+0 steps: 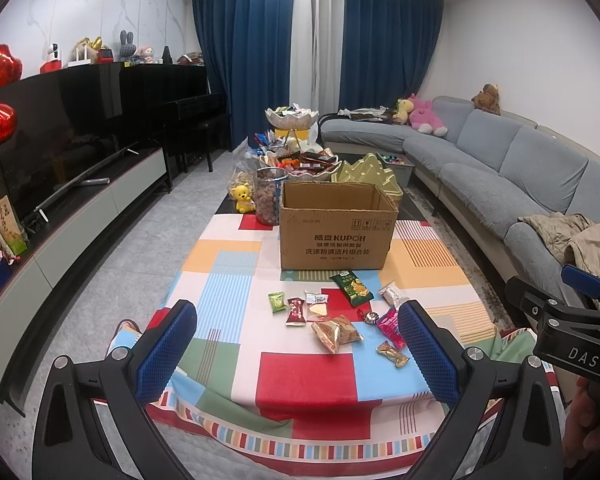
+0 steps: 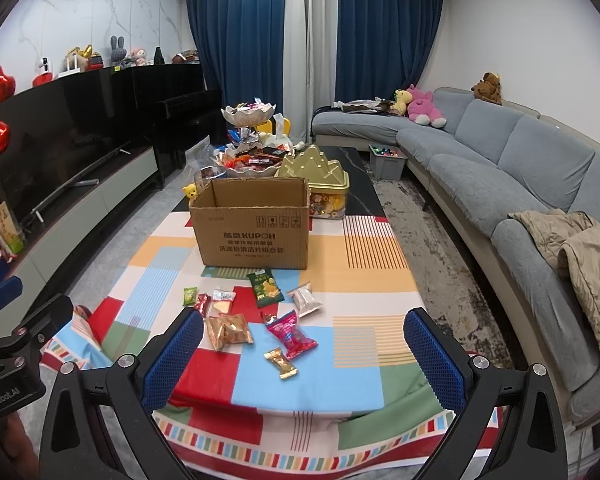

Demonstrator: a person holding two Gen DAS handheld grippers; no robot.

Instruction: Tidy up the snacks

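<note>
Several wrapped snacks lie loose on the patchwork tablecloth (image 1: 300,376): a green chip bag (image 1: 352,288) (image 2: 265,289), a gold-brown packet (image 1: 335,332) (image 2: 229,331), a pink packet (image 2: 291,336) (image 1: 390,326), a small gold candy (image 2: 281,363) (image 1: 393,354), a white packet (image 2: 306,299), a small green packet (image 1: 277,302) (image 2: 189,295). Behind them stands an open cardboard box (image 1: 336,228) (image 2: 252,228). My left gripper (image 1: 298,354) and right gripper (image 2: 303,356) hover open at the table's near edge, holding nothing.
Behind the box stand tiered dishes heaped with snacks (image 1: 300,160), a jar of nuts (image 1: 269,196), a yellow bear (image 1: 242,198) and a gold tin (image 2: 320,176). A grey sofa (image 2: 520,176) runs along the right, a TV cabinet (image 1: 80,208) along the left.
</note>
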